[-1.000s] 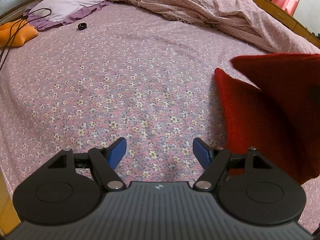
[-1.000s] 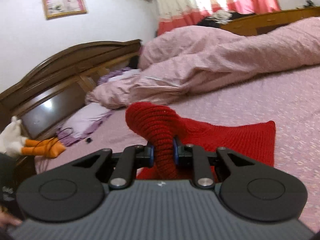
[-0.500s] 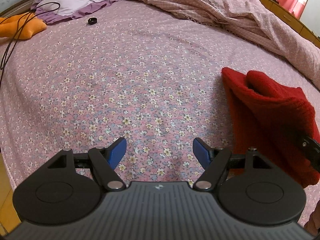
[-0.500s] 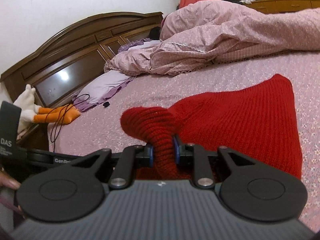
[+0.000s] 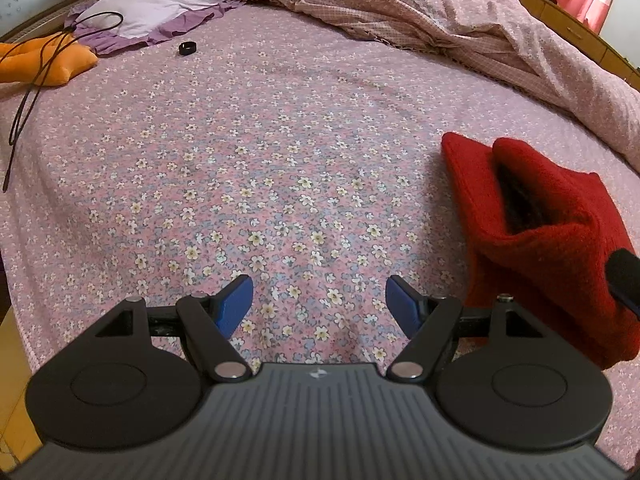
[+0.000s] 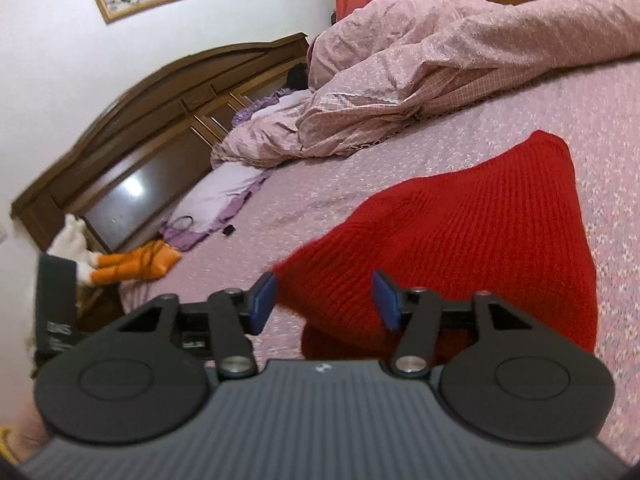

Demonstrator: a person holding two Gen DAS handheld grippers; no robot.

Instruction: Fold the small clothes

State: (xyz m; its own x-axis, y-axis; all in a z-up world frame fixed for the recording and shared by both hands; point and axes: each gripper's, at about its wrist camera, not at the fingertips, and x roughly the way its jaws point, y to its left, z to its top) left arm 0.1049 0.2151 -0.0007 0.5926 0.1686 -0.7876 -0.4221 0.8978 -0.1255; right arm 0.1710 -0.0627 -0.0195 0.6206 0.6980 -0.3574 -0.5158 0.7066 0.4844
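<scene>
With both the left claw (image 5: 319, 298) and right claw (image 6: 324, 300) spread empty beside the red knit garment (image 6: 460, 248), we judged one fold laid; regripping an edge seemed next.

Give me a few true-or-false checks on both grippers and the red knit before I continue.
1. The right gripper is clamped on the red knit. False: its jaws are apart.
2. The left gripper is open over bare bedsheet. True.
3. The knit lies left of the left gripper. False: it lies to its right.
4. A small black ring lies near the pillow. True.
</scene>
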